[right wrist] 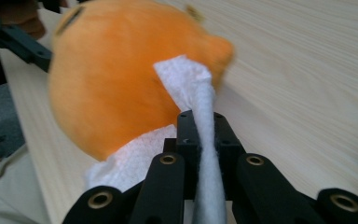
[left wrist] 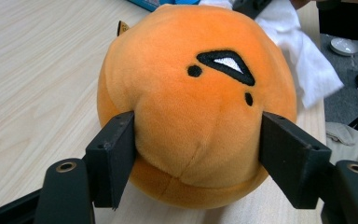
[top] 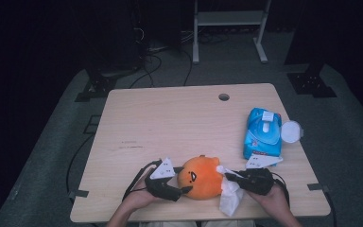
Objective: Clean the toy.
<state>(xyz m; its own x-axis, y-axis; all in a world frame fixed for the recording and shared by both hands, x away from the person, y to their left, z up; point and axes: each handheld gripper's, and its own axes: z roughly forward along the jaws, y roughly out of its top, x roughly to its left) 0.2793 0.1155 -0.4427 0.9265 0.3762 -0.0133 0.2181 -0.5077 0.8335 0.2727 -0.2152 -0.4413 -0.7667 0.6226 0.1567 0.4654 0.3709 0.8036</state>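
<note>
Plush held, wipe pressed to it

At the table's (top: 170, 113) near edge your left gripper (left wrist: 193, 154) clamps the orange plush (top: 199, 177) between both jaws, while your right gripper (right wrist: 199, 128) is closed on a white wipe (right wrist: 200, 100) whose free end touches the plush's side. Farther back on the right lies the blue wipe pack (top: 263, 132), its round lid (top: 291, 131) flipped open beside it; I cannot tell what remains inside.
</note>
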